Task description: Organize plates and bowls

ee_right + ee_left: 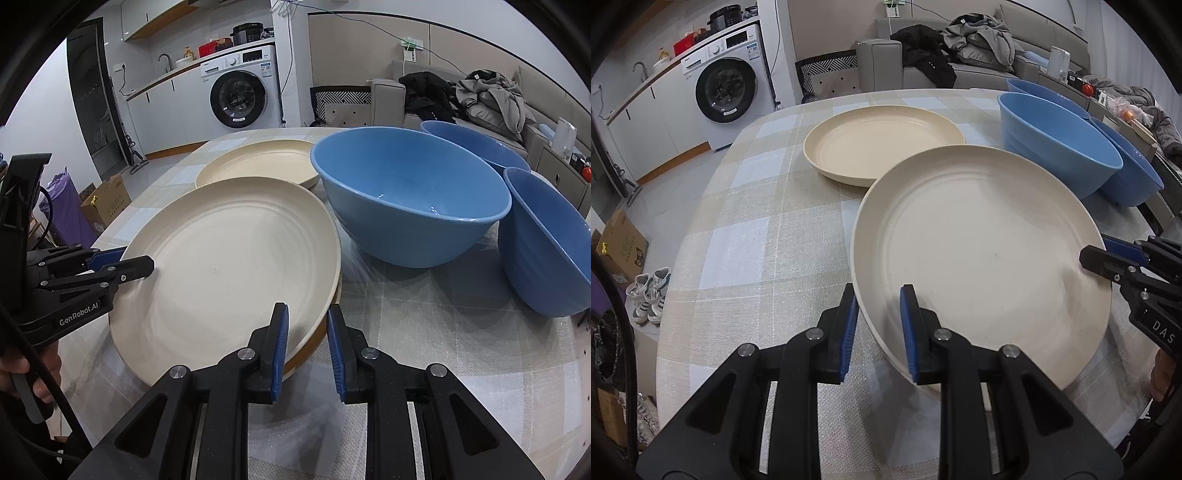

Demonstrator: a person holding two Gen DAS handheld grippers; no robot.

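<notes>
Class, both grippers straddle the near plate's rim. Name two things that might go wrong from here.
1. The near plate is pinched only at its rim by the left gripper and right gripper; it may tilt or slip.
2. The nearest blue bowl sits close beside it and could get knocked.

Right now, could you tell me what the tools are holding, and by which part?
Both straddle the near plate's rim: left tool on one side, right tool opposite.
</notes>
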